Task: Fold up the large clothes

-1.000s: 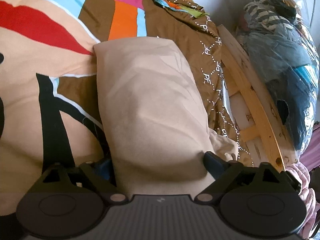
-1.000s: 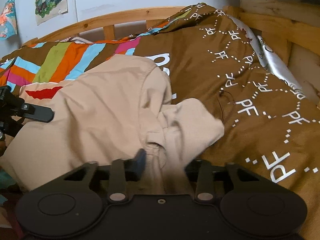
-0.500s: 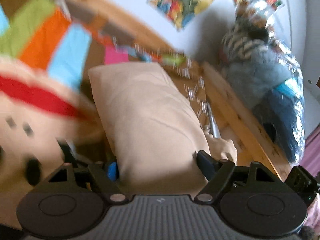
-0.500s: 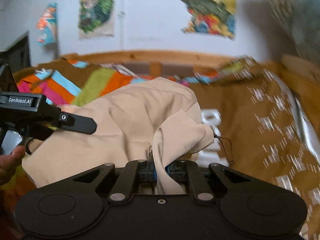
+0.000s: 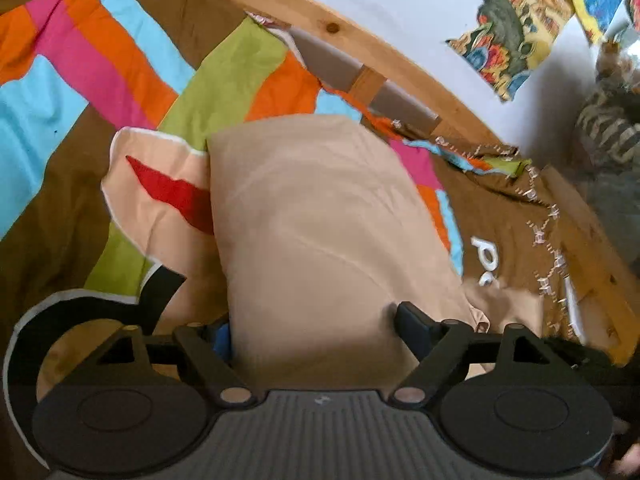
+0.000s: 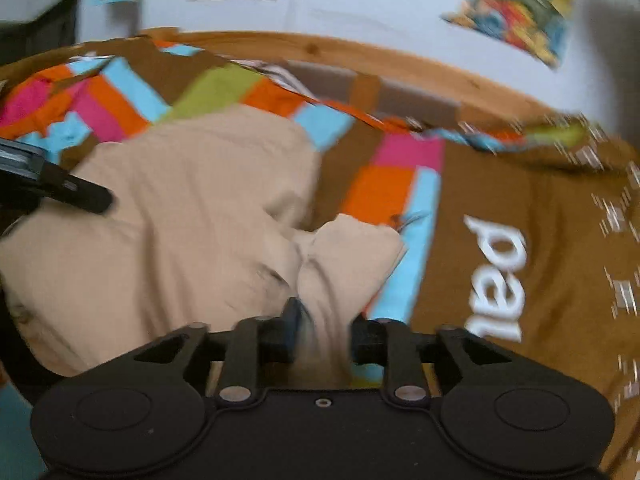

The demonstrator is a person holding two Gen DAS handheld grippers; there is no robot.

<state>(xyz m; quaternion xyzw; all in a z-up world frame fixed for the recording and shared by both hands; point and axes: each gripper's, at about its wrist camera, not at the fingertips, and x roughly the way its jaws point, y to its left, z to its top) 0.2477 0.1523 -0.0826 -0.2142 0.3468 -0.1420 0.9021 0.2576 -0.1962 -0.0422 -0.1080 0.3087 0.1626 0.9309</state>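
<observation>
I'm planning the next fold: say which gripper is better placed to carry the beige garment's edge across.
Right, probably. The right gripper pinches a bunched corner of the beige garment, while the left gripper stands wide open around a broad fold and grips nothing.

- A patchwork bedspread (image 5: 100, 60) covers the bed, brown with blocks of orange, pink, light blue and green.
- Its right part is plain brown with white lettering (image 6: 498, 280) and rows of small white marks (image 5: 548, 240).
- A curved wooden bed rail (image 5: 332, 28) runs along the far edge of the bed, against a pale wall (image 6: 360, 0).
- Colourful posters (image 5: 516, 28) hang on that wall.
- A blurred bundle of striped and grey cloth (image 5: 608, 132) sits beyond the rail at the right.
</observation>
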